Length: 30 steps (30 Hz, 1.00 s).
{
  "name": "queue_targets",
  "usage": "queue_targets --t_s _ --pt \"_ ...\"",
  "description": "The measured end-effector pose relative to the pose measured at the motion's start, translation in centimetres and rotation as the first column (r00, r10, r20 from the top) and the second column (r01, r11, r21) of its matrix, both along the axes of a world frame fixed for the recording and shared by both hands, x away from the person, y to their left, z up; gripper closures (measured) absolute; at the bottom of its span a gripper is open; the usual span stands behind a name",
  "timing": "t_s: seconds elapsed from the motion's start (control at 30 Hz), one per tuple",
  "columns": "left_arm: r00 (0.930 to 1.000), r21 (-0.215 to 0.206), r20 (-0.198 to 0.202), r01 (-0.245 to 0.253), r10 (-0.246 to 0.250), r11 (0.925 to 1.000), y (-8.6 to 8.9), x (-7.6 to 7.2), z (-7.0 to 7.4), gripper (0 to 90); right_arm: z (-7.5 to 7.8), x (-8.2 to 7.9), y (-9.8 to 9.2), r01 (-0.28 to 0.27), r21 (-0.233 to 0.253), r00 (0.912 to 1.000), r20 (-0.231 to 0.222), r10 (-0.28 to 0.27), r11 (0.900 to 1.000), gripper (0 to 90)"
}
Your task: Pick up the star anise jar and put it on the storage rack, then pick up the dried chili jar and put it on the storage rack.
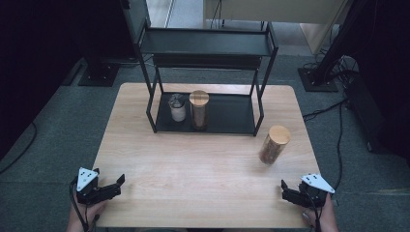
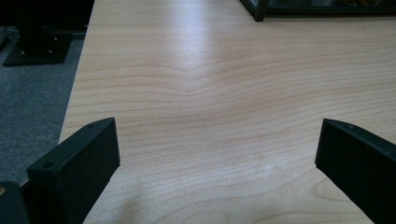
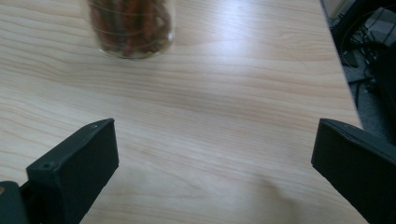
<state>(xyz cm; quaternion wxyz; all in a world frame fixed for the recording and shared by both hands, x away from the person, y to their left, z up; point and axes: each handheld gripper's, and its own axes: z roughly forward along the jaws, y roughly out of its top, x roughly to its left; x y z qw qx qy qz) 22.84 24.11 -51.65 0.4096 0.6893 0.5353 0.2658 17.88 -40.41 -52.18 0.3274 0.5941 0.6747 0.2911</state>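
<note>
A tall glass jar with a wooden lid [image 1: 274, 144] stands on the right part of the wooden table [image 1: 203, 159]; its base full of reddish-brown sticks [image 3: 130, 28] appears in the right gripper view, ahead and to the left of the jaws. My right gripper [image 1: 286, 191] [image 3: 215, 137] hovers open near the front right corner, nothing between its jaws. At the front left edge my left gripper [image 1: 118, 186] [image 2: 217, 140] is open too, over bare wood. A second wooden-lidded jar [image 1: 198, 109] and a small white jar [image 1: 177, 108] sit on the lower tier of a black rack [image 1: 208, 43].
The two-tier black metal rack stands at the back middle of the table; one foot [image 2: 261, 11] shows at the top of the left gripper view. Grey carpet, black stand bases [image 1: 99, 72] and cables [image 1: 329, 108] surround the table.
</note>
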Motion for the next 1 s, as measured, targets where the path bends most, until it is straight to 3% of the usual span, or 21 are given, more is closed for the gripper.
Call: queue_targets --t_s 0.27,0.5,1.0 --pt "1.0 0.002 0.001 0.002 -0.002 1.0 0.0 0.0 0.0 0.0 -0.1 -0.7 -2.8 0.07 -0.053 0.9975 0.001 -0.07 0.996 0.4" --pt "1.0 0.006 0.001 0.0 0.0 1.0 -0.1 0.0 0.0 0.0 -0.1 -1.1 -4.7 0.13 -0.019 0.9915 0.01 -0.13 0.991 0.5" --pt "1.0 0.01 0.003 0.003 -0.003 0.9999 -0.1 0.0 0.0 0.0 -0.1 0.1 -3.1 0.08 -0.02 0.9968 -0.002 -0.08 0.997 0.5"
